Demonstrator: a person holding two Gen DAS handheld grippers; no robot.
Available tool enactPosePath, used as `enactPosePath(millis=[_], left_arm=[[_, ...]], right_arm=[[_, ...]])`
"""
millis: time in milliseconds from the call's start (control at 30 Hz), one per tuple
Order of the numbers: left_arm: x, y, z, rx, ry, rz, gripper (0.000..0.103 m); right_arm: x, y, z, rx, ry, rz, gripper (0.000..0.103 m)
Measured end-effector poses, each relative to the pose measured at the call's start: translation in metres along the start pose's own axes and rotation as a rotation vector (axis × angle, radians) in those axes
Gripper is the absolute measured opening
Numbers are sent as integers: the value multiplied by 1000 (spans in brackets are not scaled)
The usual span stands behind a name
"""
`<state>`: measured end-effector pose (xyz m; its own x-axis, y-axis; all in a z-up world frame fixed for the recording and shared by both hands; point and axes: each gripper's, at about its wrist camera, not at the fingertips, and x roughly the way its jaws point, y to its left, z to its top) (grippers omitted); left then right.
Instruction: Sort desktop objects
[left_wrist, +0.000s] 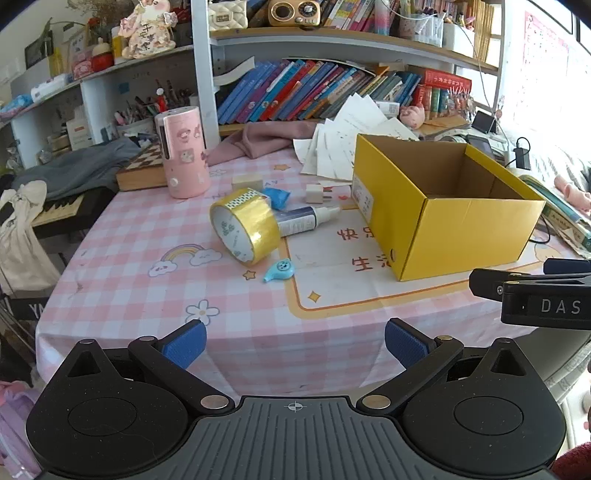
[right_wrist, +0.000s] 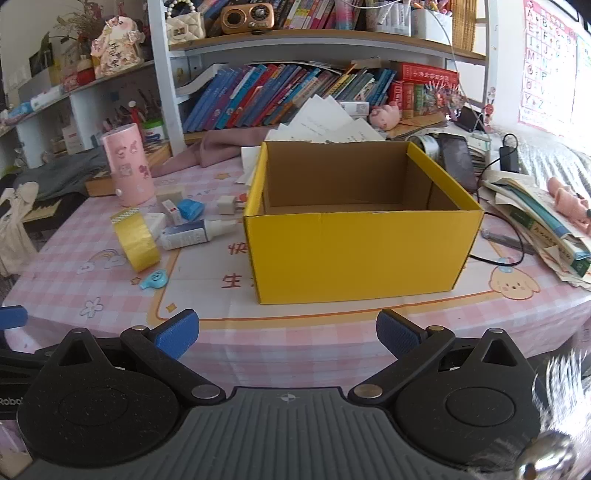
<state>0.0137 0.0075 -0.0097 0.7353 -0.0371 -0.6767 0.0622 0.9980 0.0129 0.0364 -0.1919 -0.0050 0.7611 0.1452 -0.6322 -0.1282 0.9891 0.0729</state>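
left gripper (left_wrist: 293, 343): fingers spread wide, holding nothing; low centre of its view
right gripper (right_wrist: 287, 334): fingers apart, holding nothing, facing the box
yellow box (right_wrist: 354, 251): centre of the right view, on the table (right_wrist: 110, 295); seems empty
tape roll (left_wrist: 245, 225): mid-left, leaning on the spray bottle (left_wrist: 306, 219)
risk: lifting the roll may set the bottle rolling into the small items beside it
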Motion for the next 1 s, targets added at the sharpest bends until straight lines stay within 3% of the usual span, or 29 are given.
enactPosePath(millis=[1000], left_arm=[[8, 7, 3, -18, -4, -40, 103]], right_arm=[[7, 10, 4, -60, 12, 11, 101]])
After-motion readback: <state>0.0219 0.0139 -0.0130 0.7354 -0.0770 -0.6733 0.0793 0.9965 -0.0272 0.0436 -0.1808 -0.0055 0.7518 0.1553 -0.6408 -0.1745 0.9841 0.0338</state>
